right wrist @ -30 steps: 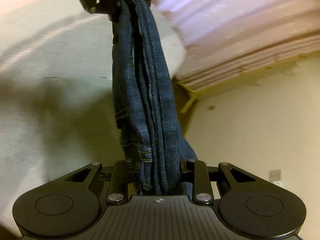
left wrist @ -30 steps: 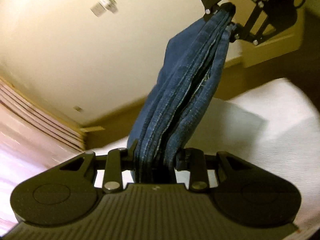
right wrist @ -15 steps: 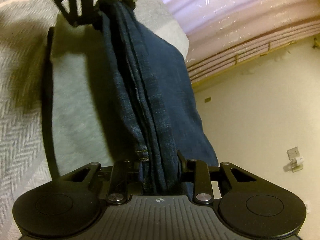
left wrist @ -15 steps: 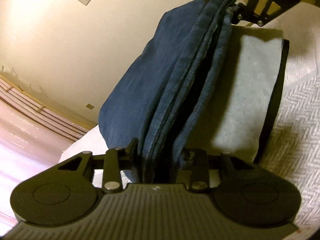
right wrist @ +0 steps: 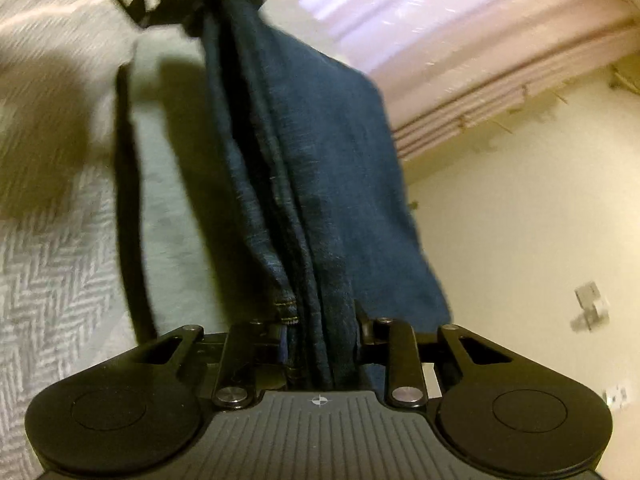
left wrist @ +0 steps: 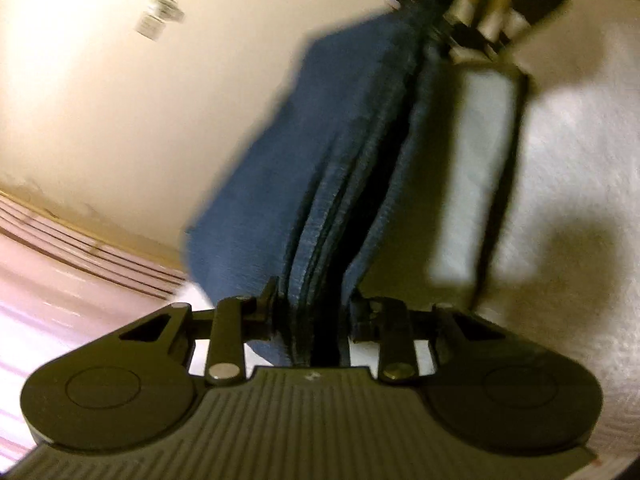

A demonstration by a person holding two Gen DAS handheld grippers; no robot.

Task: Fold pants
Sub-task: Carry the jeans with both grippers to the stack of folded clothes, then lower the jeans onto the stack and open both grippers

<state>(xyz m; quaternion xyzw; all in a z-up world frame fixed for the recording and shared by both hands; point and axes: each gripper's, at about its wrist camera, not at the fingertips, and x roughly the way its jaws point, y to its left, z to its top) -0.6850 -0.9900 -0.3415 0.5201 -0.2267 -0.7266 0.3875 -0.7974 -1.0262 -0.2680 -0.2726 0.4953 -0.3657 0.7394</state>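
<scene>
Folded dark blue denim pants (left wrist: 320, 184) stretch between my two grippers, several layers thick. My left gripper (left wrist: 314, 312) is shut on one end of the folded stack. In the left wrist view the right gripper (left wrist: 444, 8) clamps the far end at the top. In the right wrist view the pants (right wrist: 304, 168) run up from my right gripper (right wrist: 320, 332), which is shut on them, to the left gripper (right wrist: 204, 4) at the top edge. The pants hang above a pale grey folded garment (right wrist: 168, 184) with a dark edge.
A white herringbone bedspread (right wrist: 52, 264) covers the bed under the garments. Pink curtains (right wrist: 460, 28) hang beside a cream wall (left wrist: 120, 100). A wall socket (right wrist: 590, 308) shows on the wall. The bedspread (left wrist: 580, 184) shows dark gripper shadows.
Both grippers, still shut on the jeans, have shifted slightly over the bed. The grey garment looks narrower in the left wrist view, and both views are motion blurred.
</scene>
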